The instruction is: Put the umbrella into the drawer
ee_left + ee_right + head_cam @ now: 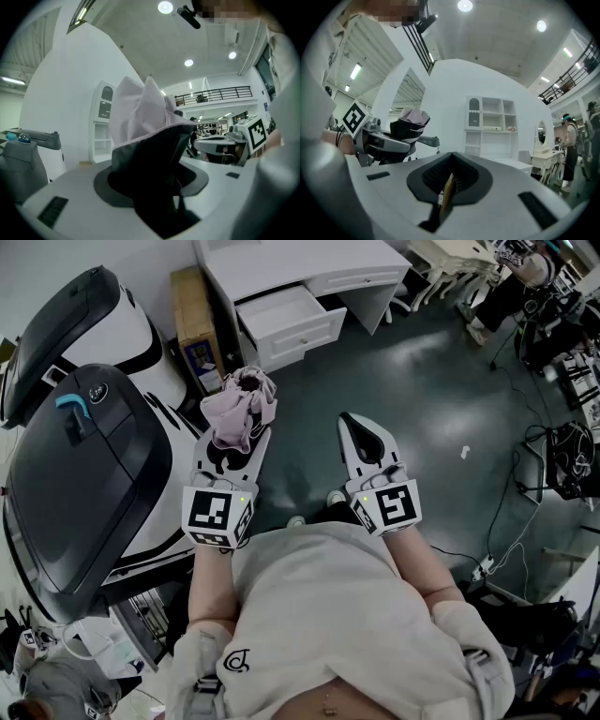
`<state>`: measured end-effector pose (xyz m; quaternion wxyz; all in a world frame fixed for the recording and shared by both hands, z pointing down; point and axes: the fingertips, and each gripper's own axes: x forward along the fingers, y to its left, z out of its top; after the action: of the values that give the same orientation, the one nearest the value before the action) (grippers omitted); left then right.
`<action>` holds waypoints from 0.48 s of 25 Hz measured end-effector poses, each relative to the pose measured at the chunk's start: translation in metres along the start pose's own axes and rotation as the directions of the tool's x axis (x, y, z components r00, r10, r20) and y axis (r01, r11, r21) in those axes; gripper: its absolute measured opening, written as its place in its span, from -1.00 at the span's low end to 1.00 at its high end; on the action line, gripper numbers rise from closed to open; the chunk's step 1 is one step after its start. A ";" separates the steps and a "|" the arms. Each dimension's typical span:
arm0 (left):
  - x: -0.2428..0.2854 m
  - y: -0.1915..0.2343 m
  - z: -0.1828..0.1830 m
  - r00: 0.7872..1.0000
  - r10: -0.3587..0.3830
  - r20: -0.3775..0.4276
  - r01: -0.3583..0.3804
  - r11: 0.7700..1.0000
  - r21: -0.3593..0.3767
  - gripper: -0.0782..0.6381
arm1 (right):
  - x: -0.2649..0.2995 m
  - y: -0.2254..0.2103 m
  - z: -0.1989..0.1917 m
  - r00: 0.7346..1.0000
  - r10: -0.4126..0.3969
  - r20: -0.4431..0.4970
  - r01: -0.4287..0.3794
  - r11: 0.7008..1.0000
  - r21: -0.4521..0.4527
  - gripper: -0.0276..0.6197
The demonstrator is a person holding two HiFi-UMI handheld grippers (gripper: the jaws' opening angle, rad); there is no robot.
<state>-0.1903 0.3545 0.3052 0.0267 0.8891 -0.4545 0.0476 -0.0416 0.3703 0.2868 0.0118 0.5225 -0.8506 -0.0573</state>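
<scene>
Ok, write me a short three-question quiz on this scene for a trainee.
1. True or false: the drawer in the desk is open.
2. Which gripper holds the umbrella? A: left. B: right. C: neither.
3. Fill in: the right gripper's jaws are ____ (together or apart).

Key:
1. True.
2. A, the left gripper is closed on it.
3. Together, with nothing held.
</scene>
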 end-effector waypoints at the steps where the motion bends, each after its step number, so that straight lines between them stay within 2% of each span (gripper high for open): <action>1: -0.001 0.000 0.001 1.000 0.002 0.003 -0.002 1.000 0.002 -0.14 | 0.000 0.000 0.001 1.000 0.002 0.001 -0.002 1.000 -0.002 -0.91; 9: -0.006 0.000 0.010 1.000 0.009 0.026 -0.009 1.000 -0.004 -0.14 | -0.001 0.001 0.006 1.000 0.020 0.004 -0.020 1.000 -0.011 -0.90; 12: -0.006 0.000 0.013 0.999 0.015 0.031 -0.015 1.000 -0.012 -0.14 | -0.001 -0.001 0.005 1.000 0.025 -0.002 -0.025 1.000 0.016 -0.90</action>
<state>-0.1934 0.3584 0.2919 0.0244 0.8862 -0.4617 0.0313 -0.0407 0.3710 0.2820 0.0094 0.5121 -0.8574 -0.0499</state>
